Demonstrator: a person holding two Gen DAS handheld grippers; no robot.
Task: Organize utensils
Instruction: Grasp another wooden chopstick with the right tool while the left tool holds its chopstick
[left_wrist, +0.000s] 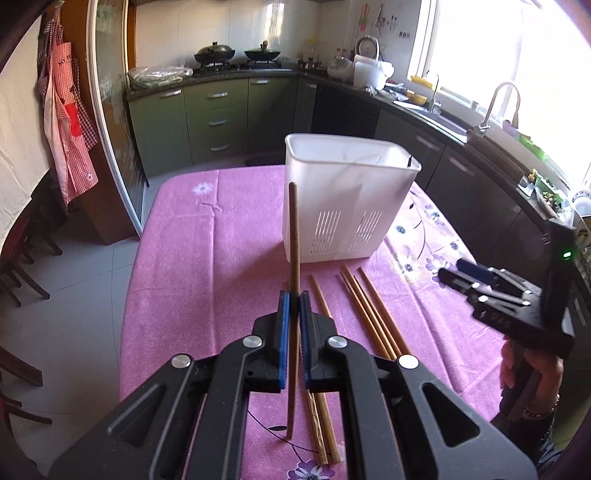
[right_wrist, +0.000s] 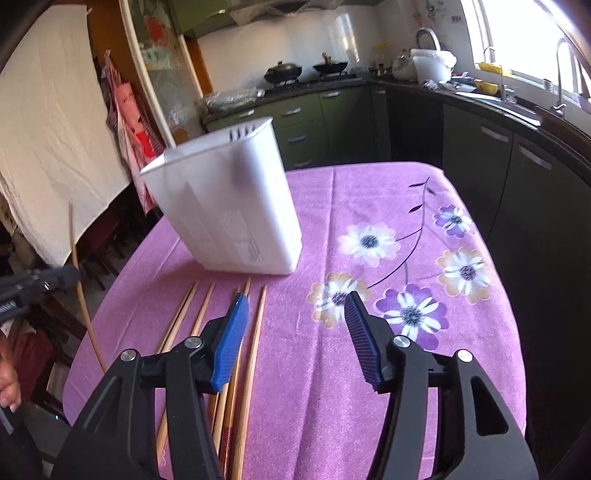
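Observation:
My left gripper (left_wrist: 294, 299) is shut on a brown wooden chopstick (left_wrist: 293, 229), held steeply above the table just in front of the white slotted utensil holder (left_wrist: 347, 199). Several more chopsticks (left_wrist: 373, 314) lie on the pink cloth beside and under it. In the right wrist view, my right gripper (right_wrist: 297, 299) stands open with nothing between its pads. Its left finger hangs over the loose chopsticks (right_wrist: 255, 350), short of the holder (right_wrist: 229, 199). The lifted chopstick (right_wrist: 79, 295) and the left gripper (right_wrist: 70, 275) show at that view's left edge. The right gripper (left_wrist: 452, 271) also appears at the right of the left wrist view.
A pink flowered tablecloth (right_wrist: 406, 221) covers the table, whose edges drop off at left and far side. Dark wooden chairs (left_wrist: 22, 266) stand to the left. Green kitchen cabinets (left_wrist: 221, 118) and a sink counter (left_wrist: 480, 140) run behind and to the right. A person's hand (left_wrist: 532, 373) holds the right gripper's handle.

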